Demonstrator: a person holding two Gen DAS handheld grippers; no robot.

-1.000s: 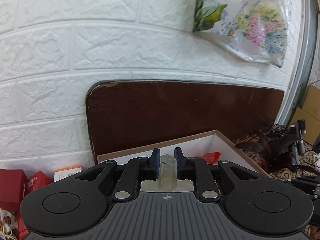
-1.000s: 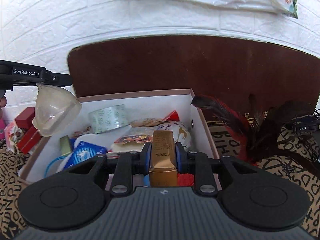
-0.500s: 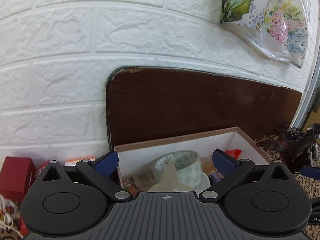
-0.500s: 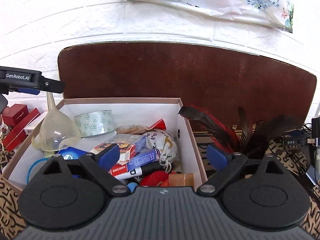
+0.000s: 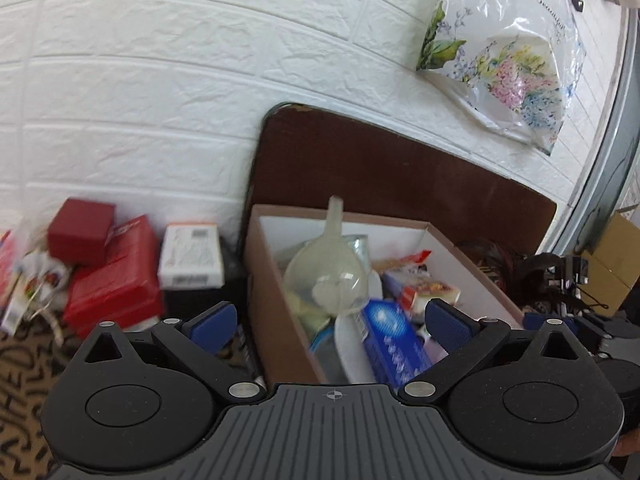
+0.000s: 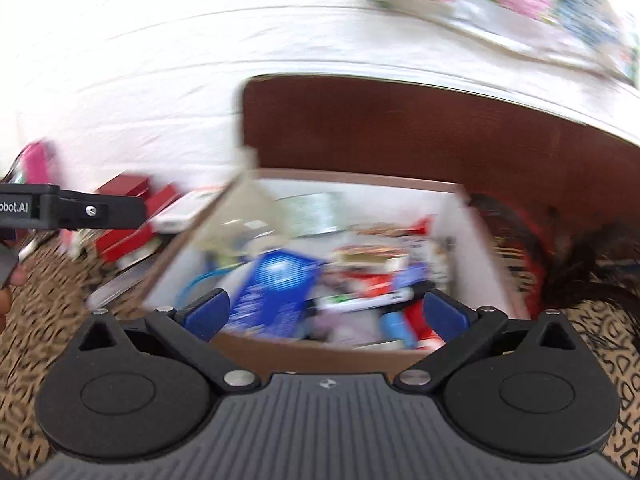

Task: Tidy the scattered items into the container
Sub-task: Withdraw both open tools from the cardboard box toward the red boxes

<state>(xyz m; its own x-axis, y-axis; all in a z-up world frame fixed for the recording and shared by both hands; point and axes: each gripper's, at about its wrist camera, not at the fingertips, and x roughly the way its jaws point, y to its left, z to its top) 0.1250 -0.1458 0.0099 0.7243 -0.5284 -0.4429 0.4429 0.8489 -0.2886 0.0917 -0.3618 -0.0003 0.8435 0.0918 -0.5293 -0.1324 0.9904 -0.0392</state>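
Both the left gripper [image 5: 330, 322] and right gripper [image 6: 325, 314] now gape wide, empty, funnel [image 5: 334, 270] dropped into the box [image 5: 276, 320].

Cardboard box [image 5: 276, 280] before wooden board [image 5: 360, 168], board against brick wall [image 5: 140, 100]. In box: funnel [image 5: 330, 268] at left, spout up; toothpaste carton [image 5: 394, 346] just right of it; tape roll [image 5: 358, 242] behind. Left of box: stacked gift boxes [image 5: 108, 268]. Right of box: feathers [image 6: 580, 264].
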